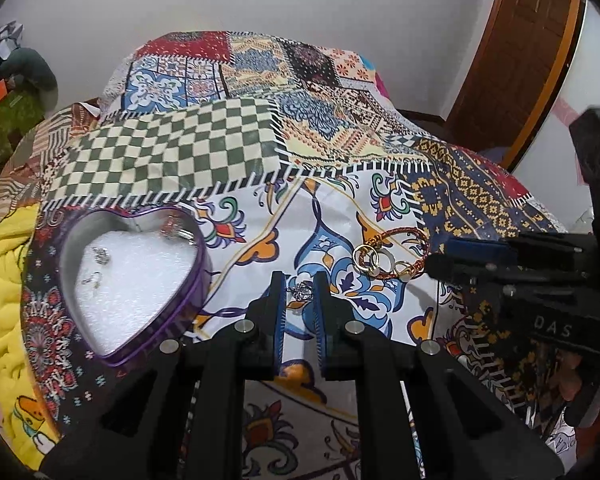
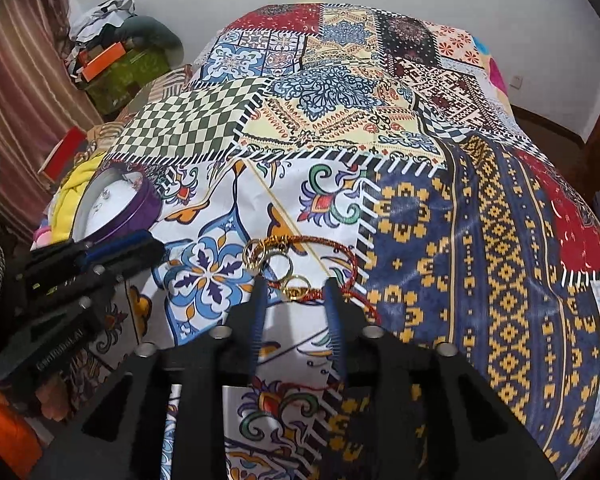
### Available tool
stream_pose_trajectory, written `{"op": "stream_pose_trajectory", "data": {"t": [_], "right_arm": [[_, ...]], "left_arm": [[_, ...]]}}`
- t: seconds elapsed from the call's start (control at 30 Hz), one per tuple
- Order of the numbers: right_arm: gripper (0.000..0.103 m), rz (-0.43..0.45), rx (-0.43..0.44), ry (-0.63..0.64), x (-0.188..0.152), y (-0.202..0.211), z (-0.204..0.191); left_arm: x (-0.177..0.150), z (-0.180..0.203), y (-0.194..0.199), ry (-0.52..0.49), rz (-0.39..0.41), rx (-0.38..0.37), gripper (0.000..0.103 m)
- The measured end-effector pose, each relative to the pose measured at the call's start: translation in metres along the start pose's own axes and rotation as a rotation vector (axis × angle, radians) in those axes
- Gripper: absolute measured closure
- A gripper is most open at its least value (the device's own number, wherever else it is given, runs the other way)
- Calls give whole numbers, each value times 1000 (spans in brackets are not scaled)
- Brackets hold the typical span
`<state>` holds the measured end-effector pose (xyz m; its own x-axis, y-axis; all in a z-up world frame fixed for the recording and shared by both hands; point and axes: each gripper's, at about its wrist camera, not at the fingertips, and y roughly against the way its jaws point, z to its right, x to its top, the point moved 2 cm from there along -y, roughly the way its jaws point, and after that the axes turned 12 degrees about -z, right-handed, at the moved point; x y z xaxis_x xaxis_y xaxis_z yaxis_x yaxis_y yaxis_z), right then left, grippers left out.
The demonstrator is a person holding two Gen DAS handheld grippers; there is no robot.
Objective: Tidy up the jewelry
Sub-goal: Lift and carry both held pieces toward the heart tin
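A purple heart-shaped tin (image 1: 196,280) with white foam lining lies on the patterned cloth at my left; several small silver pieces (image 1: 100,257) lie in it. It also shows in the right wrist view (image 2: 140,204). My left gripper (image 1: 300,290) has its jaws close around a small silver ring (image 1: 301,293) on the cloth; the pads do not visibly touch it. A red braided bracelet (image 1: 400,236) with gold rings (image 1: 366,258) lies to the right. My right gripper (image 2: 294,292) is open, its fingers either side of the gold rings (image 2: 296,282) and bracelet (image 2: 340,250).
A patchwork cloth (image 1: 236,140) covers the whole surface and drops away at the far edge. A yellow knitted blanket (image 1: 0,264) lies left of the tin. Clutter and boxes (image 2: 116,60) stand at the far left by a striped curtain. A wooden door (image 1: 516,60) is at right.
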<state>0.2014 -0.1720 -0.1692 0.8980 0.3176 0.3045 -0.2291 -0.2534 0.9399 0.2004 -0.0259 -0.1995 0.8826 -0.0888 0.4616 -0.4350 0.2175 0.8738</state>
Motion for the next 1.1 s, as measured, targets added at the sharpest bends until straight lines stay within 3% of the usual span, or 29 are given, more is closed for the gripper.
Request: {"op": "stream_pose_trajectory", "data": {"t": [0.23, 0.53, 0.63, 0.73, 1.1], "right_arm": [[74, -66, -7, -3, -3, -24, -2], [74, -40, -24, 13, 7, -35, -2], [83, -32, -35, 23, 8, -37, -5], [87, -27, -30, 28, 6, -34, -5], [87, 39, -26, 36, -2, -3, -14]], "left_arm": [[-1, 1, 3, -5, 6, -8, 91], [-3, -1, -7, 6, -15, -12, 91], [-4, -2, -10, 9, -21, -13, 91], [-3, -1, -9, 8, -20, -13, 91], [0, 5, 14, 4, 20, -11, 91]]}}
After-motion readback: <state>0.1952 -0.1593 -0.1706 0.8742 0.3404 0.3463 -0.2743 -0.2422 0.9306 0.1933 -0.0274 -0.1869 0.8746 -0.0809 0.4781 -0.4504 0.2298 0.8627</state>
